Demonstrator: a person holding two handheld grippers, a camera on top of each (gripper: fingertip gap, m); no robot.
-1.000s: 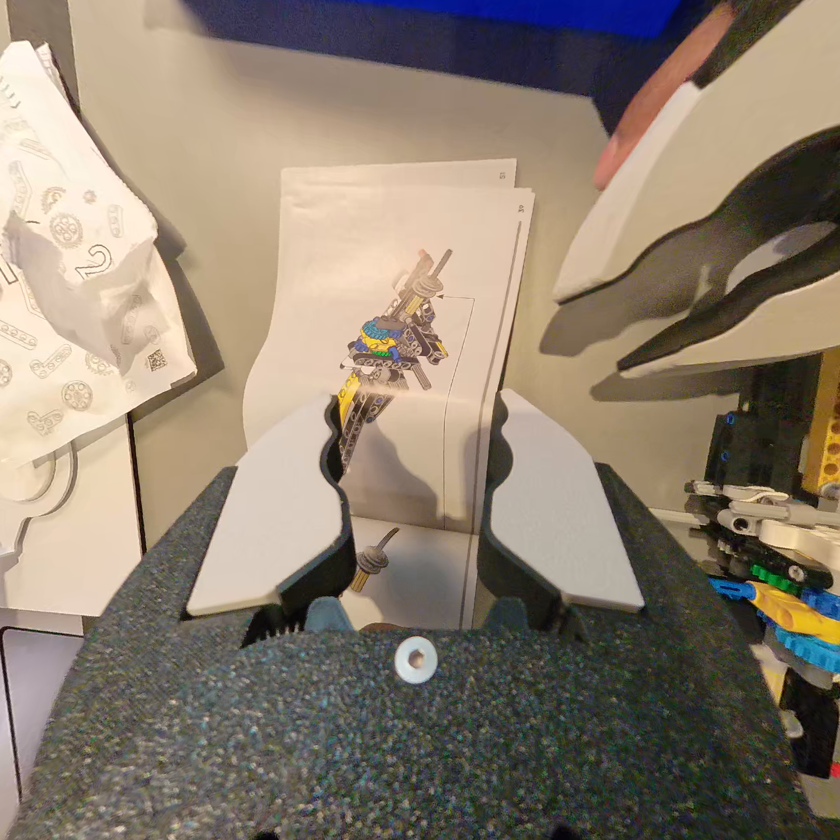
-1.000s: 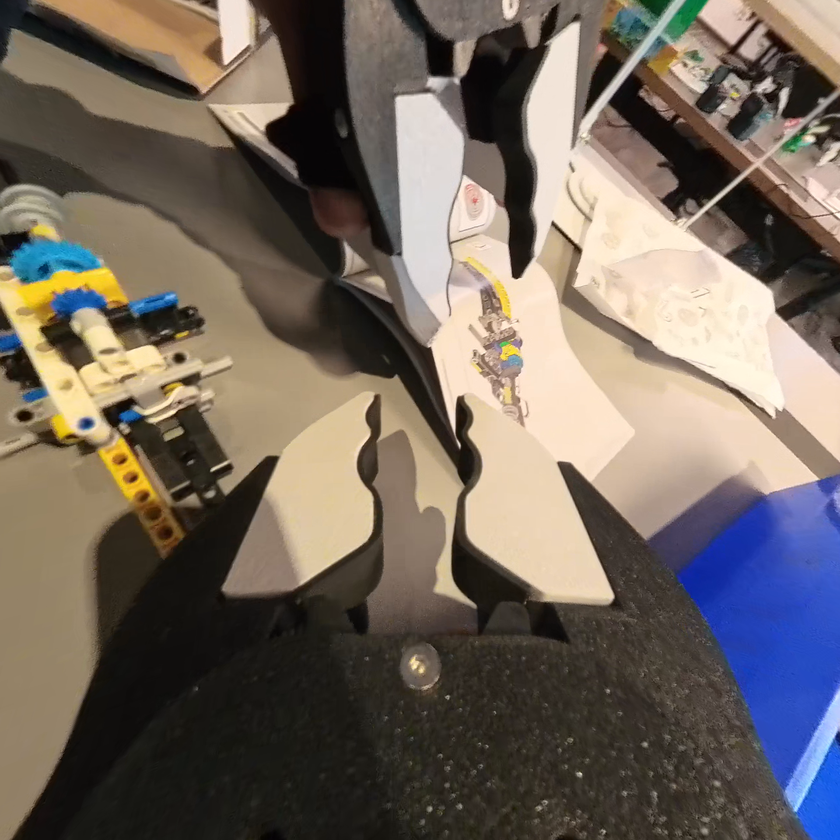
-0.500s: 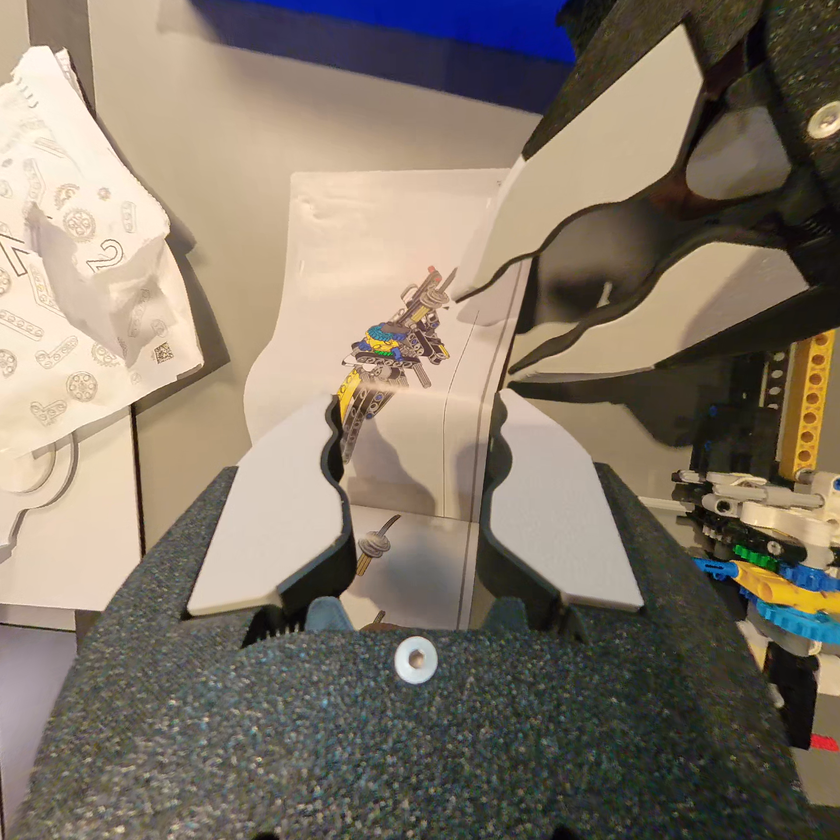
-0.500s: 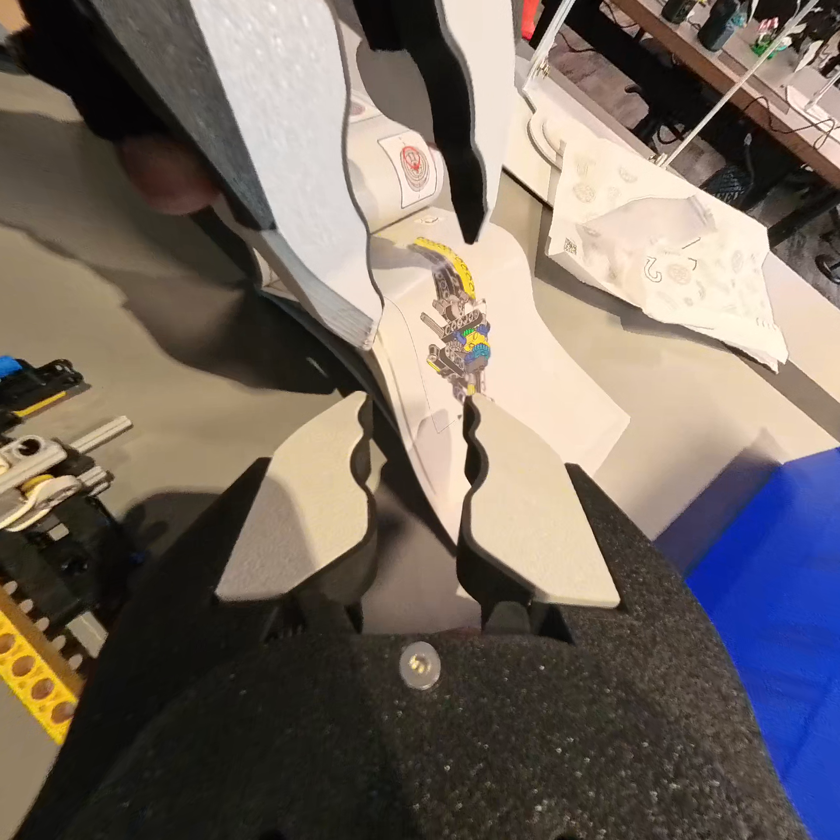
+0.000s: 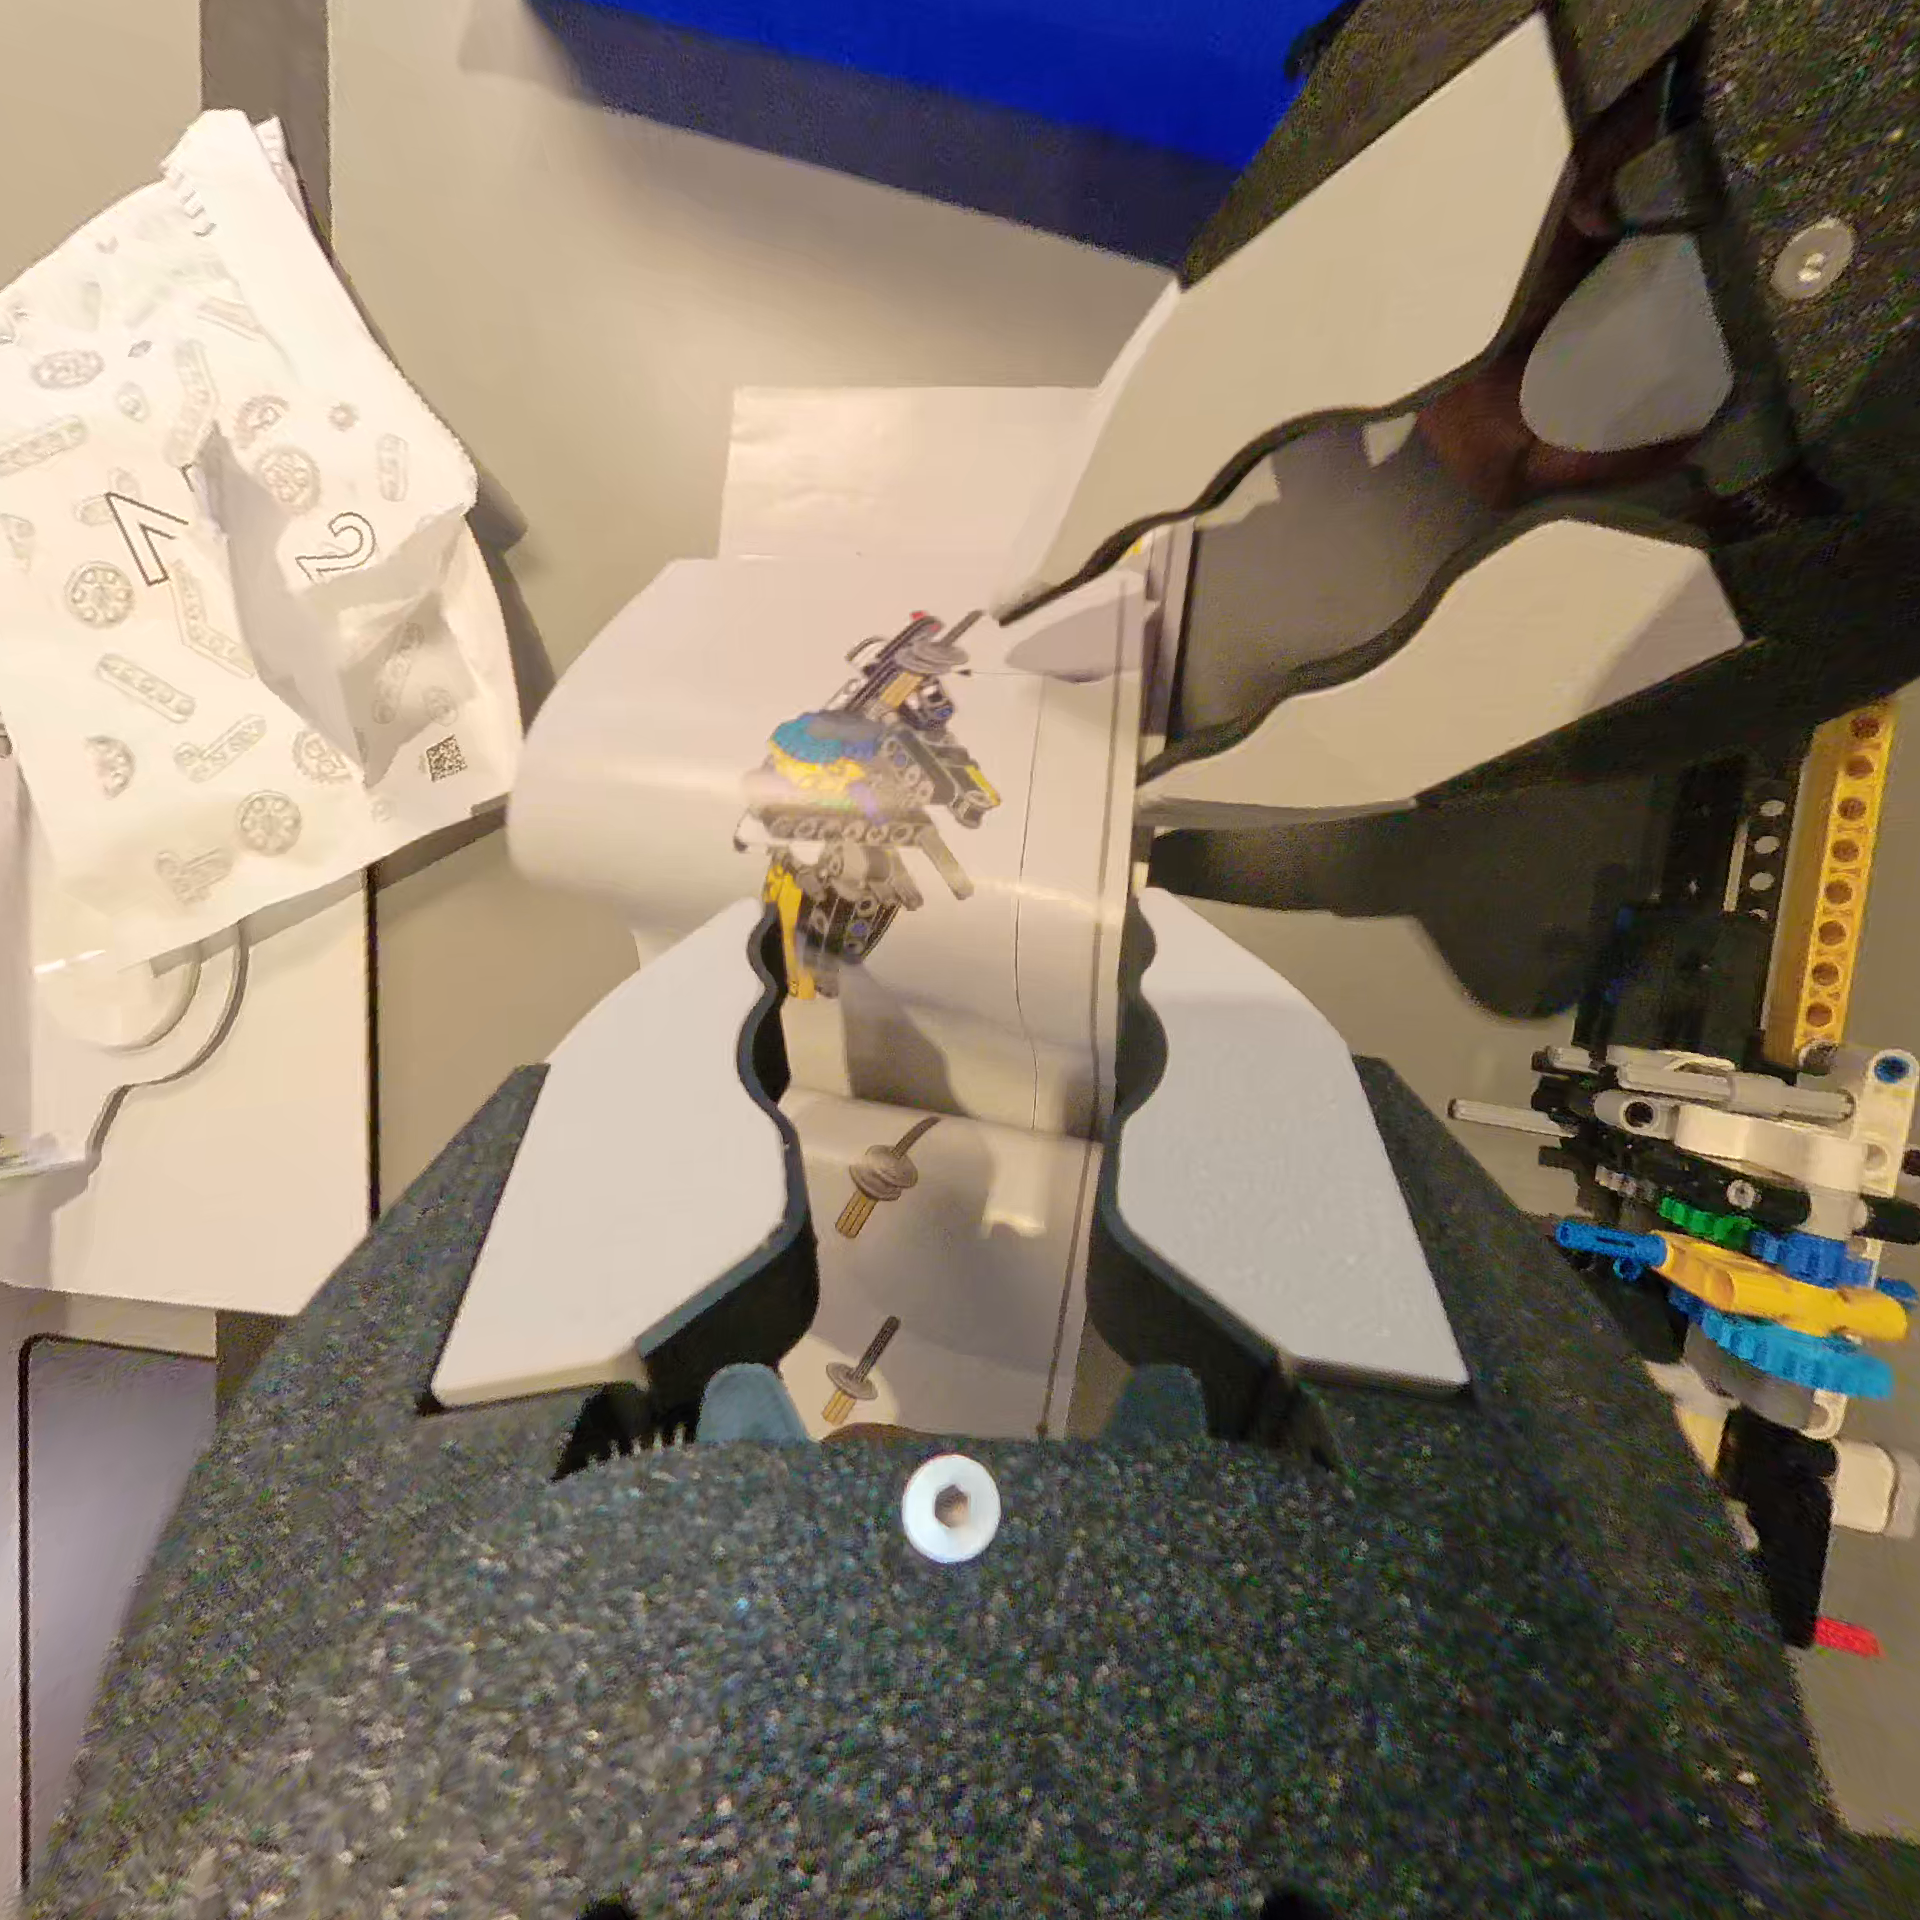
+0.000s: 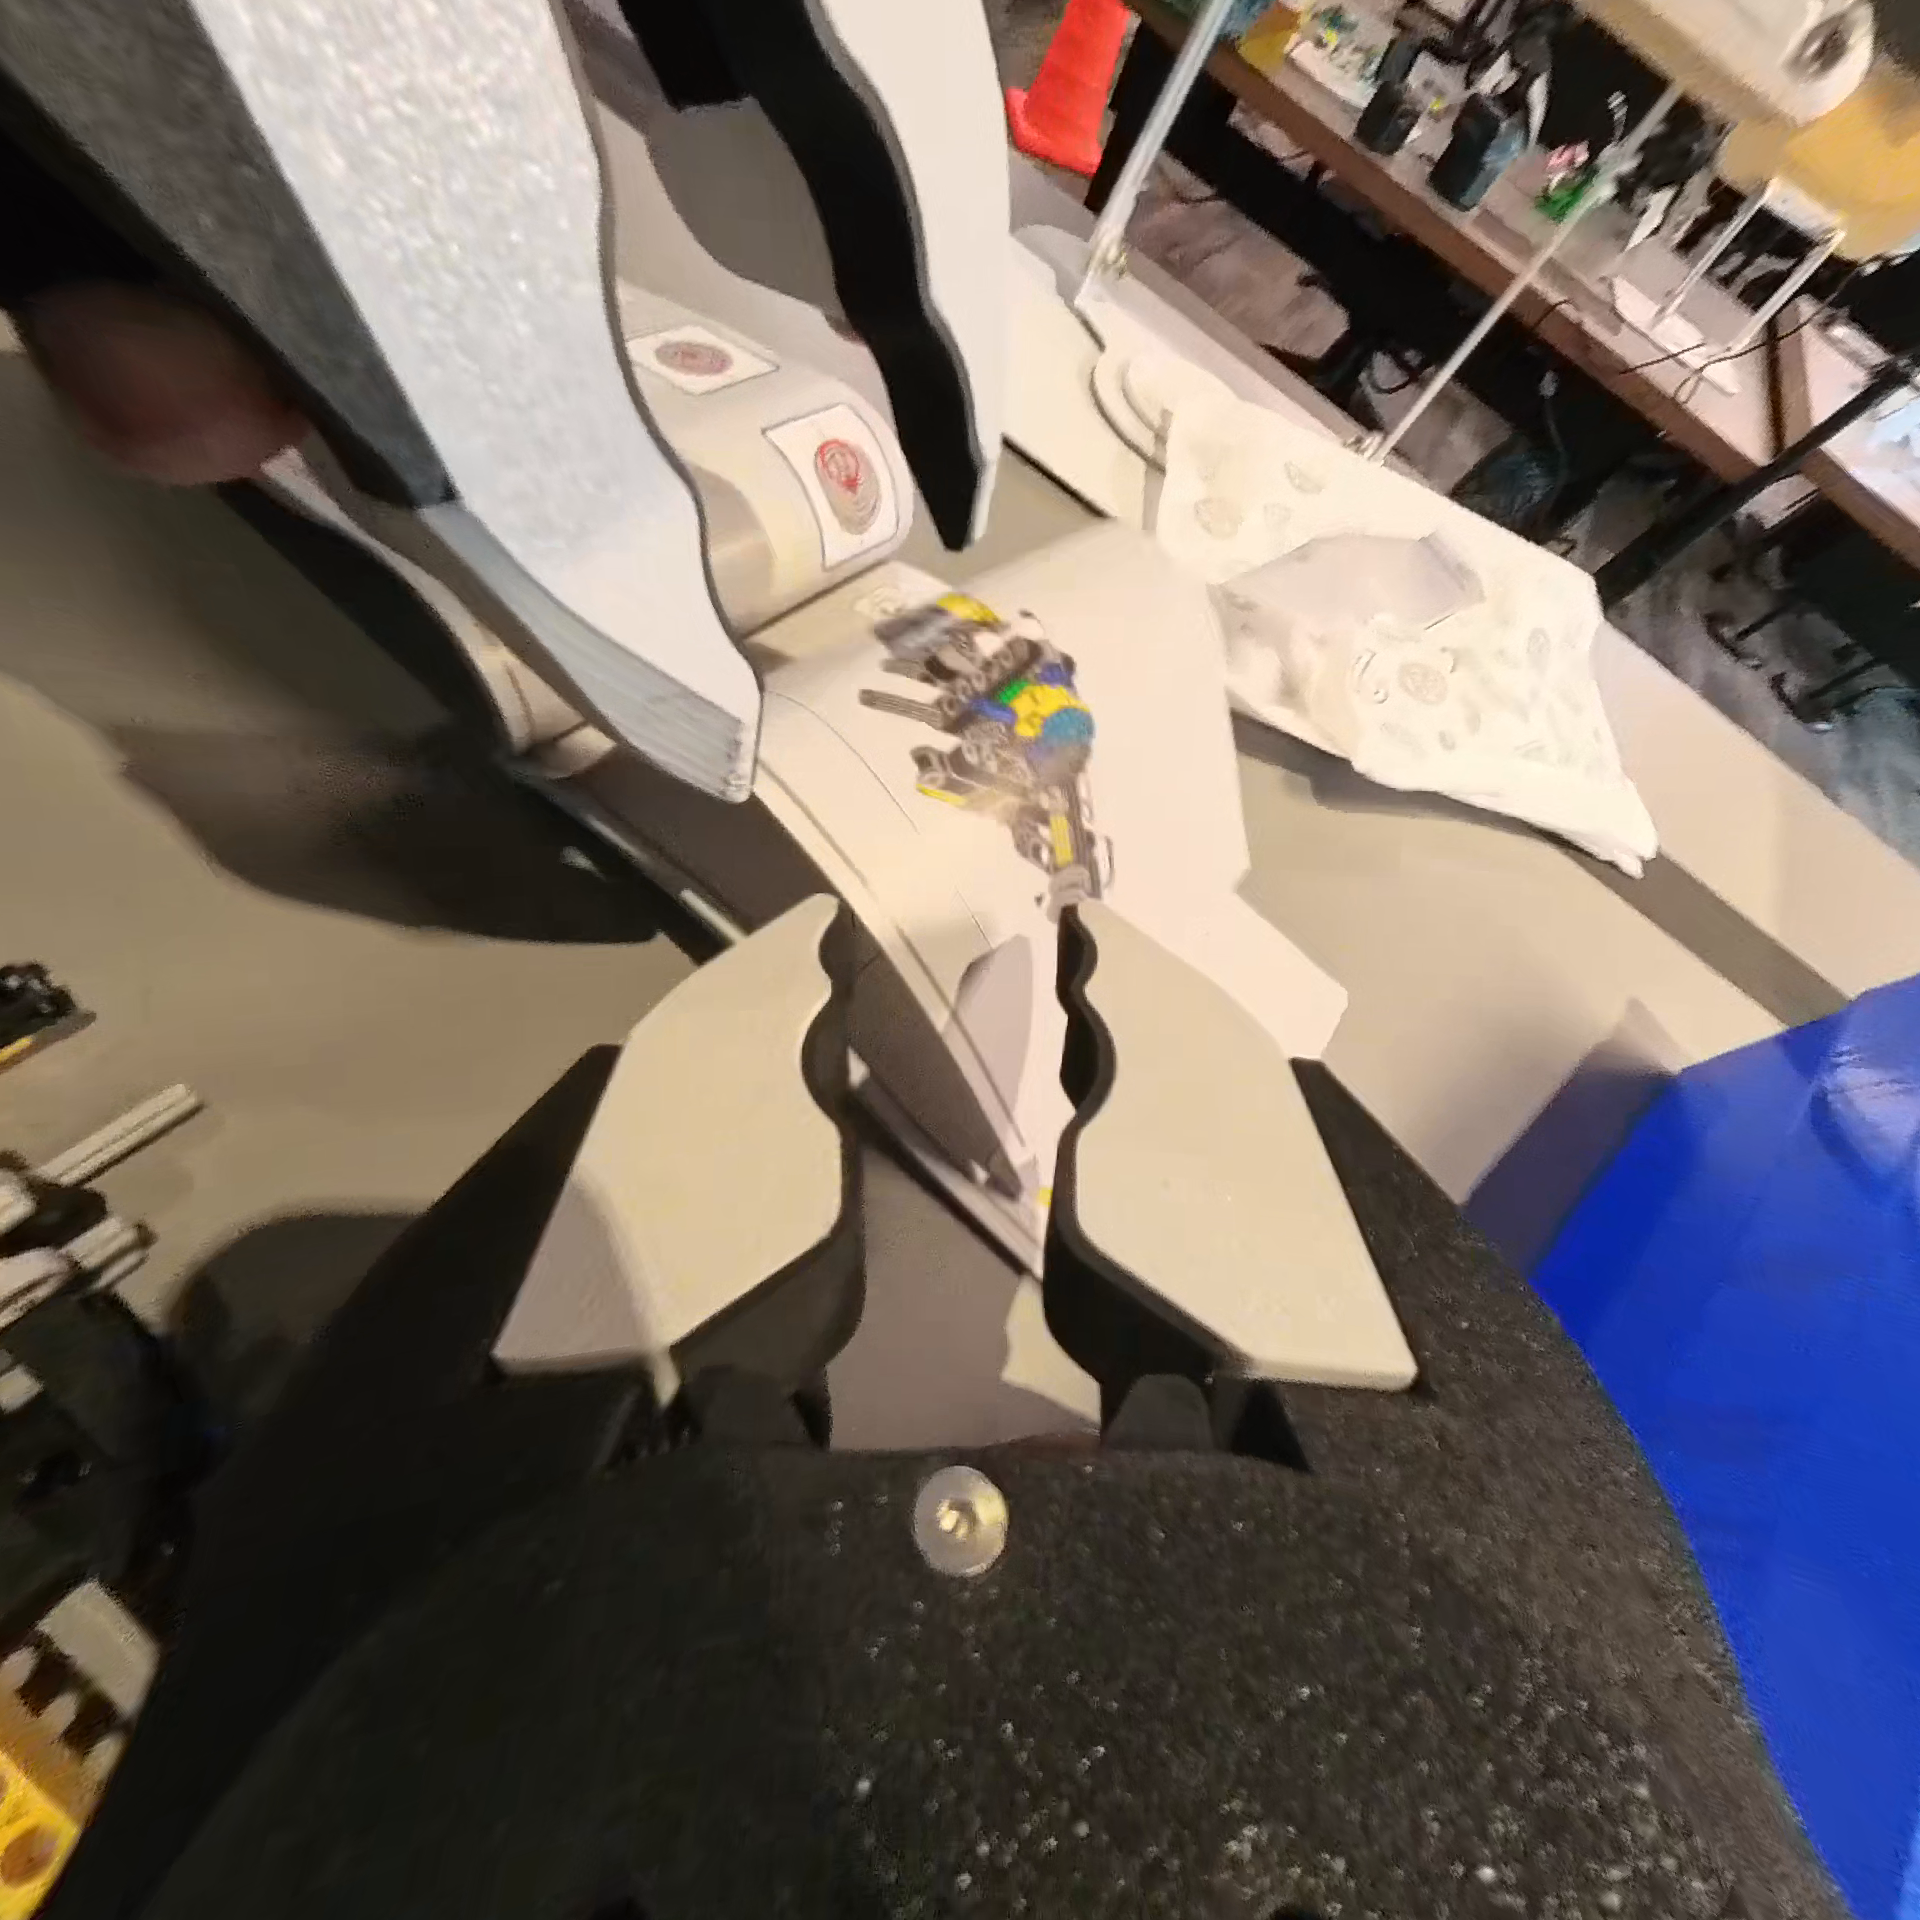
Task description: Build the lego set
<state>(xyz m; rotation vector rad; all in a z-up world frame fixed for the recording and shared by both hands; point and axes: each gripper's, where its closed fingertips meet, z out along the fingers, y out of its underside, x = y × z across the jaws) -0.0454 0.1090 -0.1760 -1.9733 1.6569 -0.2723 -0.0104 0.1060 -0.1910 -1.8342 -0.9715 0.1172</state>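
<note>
An open instruction booklet (image 5: 644, 748) lies on the grey table, its top page curled upward. My left gripper (image 5: 948, 935) is open and empty, its fingers on either side of the booklet's lower part. My right gripper (image 5: 1081, 696) comes in from the upper right, open, with the raised page edge between its fingers. In the right wrist view my right gripper (image 6: 951, 935) is open around that page edge of the booklet (image 6: 1143, 748), and the left gripper (image 6: 852, 665) hangs over it. The partly built lego model (image 5: 1766, 1247) stands to the right, with yellow beam and blue gears.
A crumpled white printed paper bag (image 5: 208, 520) lies left of the booklet, also in the right wrist view (image 6: 1434, 675). A white card sheet (image 5: 208, 1091) lies under it. A blue surface (image 6: 1766, 1247) borders the table's far side. The model's edge (image 6: 42, 1226) sits at the left. The grippers' ends are close to 5 cm from one another.
My right gripper has moved down to the booklet and now has the page edge between its fingers. The top page has curled up and over to the left. My left gripper barely moved.
</note>
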